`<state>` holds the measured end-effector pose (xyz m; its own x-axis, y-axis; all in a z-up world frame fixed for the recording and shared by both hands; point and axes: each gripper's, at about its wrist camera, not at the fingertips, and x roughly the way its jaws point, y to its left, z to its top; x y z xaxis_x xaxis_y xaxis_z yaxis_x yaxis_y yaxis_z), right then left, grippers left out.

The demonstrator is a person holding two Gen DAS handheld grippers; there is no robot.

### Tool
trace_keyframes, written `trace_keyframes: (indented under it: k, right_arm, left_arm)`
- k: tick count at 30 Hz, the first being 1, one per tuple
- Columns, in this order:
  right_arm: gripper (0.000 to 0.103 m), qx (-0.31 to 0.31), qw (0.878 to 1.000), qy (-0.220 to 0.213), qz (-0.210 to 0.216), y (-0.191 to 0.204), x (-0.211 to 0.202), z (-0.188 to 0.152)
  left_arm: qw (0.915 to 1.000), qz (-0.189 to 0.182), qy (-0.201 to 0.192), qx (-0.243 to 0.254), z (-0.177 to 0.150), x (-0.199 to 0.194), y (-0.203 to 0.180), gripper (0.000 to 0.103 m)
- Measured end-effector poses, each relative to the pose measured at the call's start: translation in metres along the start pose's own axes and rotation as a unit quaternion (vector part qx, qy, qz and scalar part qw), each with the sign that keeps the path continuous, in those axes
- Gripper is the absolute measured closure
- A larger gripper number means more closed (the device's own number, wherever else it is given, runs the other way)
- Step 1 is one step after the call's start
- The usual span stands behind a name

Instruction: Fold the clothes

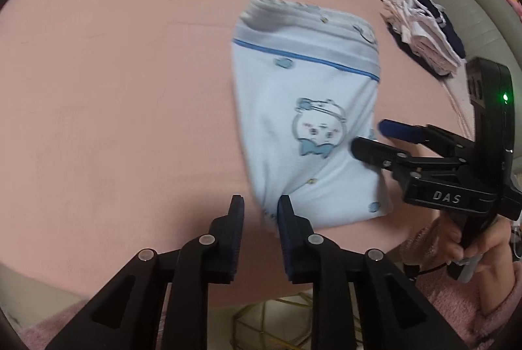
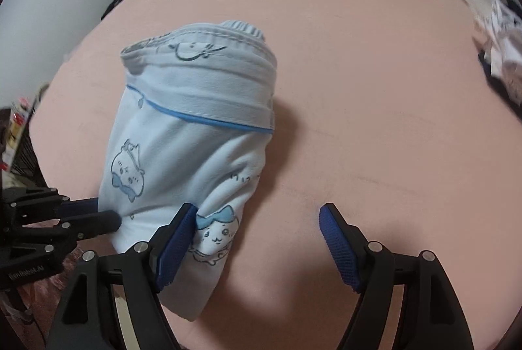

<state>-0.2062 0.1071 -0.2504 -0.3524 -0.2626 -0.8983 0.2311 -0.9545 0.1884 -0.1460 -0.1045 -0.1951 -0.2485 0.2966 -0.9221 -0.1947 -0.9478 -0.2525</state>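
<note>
Left wrist view: the left tongs (image 1: pixel 260 203) stand slightly apart above the near corner of the folded light-blue garment (image 1: pixel 306 121), with nothing pinched between them. That garment, printed with cartoon animals and a blue stripe, lies flat on the pink bed sheet (image 1: pixel 114 105). The right tongs (image 1: pixel 367 138) reach in from the right over its edge, gripped by a hand (image 1: pixel 473 249) in a pink fuzzy sleeve. A small pile of folded clothes (image 1: pixel 427 33) sits further back.

Right wrist view: the right tongs (image 2: pixel 257 213) gape wide; the left pad touches the garment's (image 2: pixel 195 121) near edge, the other over bare sheet (image 2: pixel 375 121). The left tongs (image 2: pixel 107 216) meet the garment's left side.
</note>
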Motion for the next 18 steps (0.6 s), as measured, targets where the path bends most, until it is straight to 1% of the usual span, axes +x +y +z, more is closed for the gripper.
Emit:
trace_keyframes:
  k: [1,3,5,7,9,10,11,12,14,15,18]
  right_arm:
    - [0.027,-0.004,1.0,-0.002,-0.001,0.001,-0.002,0.0]
    - [0.027,-0.017,1.0,-0.005,-0.017,0.004,-0.003,-0.001]
    - [0.027,-0.02,1.0,-0.005,-0.022,0.006,-0.005,-0.001]
    - [0.027,-0.021,1.0,-0.001,-0.012,0.008,-0.006,-0.001]
    - [0.027,-0.025,1.0,0.002,-0.006,0.01,-0.008,-0.002]
    - [0.027,-0.031,0.999,0.002,-0.008,0.011,-0.008,-0.002]
    - [0.027,-0.035,0.999,0.004,-0.007,0.01,-0.009,-0.002]
    - [0.027,-0.034,0.999,0.009,-0.003,0.007,-0.011,-0.003]
    - [0.027,-0.029,0.999,0.013,0.007,-0.002,-0.018,-0.001]
    - [0.027,-0.018,1.0,0.004,0.016,-0.01,-0.027,0.002]
    - [0.027,0.014,0.999,-0.034,0.031,-0.034,-0.052,0.021]
  left_arm:
    - [0.9997,0.023,-0.002,-0.003,0.0,-0.006,0.003,0.084]
    - [0.998,0.053,-0.028,-0.019,0.003,-0.022,0.008,0.084]
    - [0.9976,-0.009,-0.065,-0.025,0.01,-0.036,0.007,0.085]
    - [0.9952,-0.048,-0.085,0.007,0.017,-0.039,-0.011,0.085]
    - [0.9954,-0.036,-0.073,0.052,0.025,-0.023,-0.037,0.085]
    - [0.9963,-0.021,-0.052,0.065,0.025,-0.012,-0.042,0.085]
    - [0.9978,0.007,-0.015,0.065,0.023,0.005,-0.041,0.083]
    - [0.9973,0.033,0.019,0.063,0.022,0.02,-0.039,0.083]
    - [0.9987,0.027,0.033,0.027,0.019,0.024,-0.025,0.082]
    - [0.9996,0.004,0.022,0.014,0.02,0.016,-0.021,0.083]
    - [0.999,-0.024,-0.033,0.018,0.035,-0.01,-0.022,0.083]
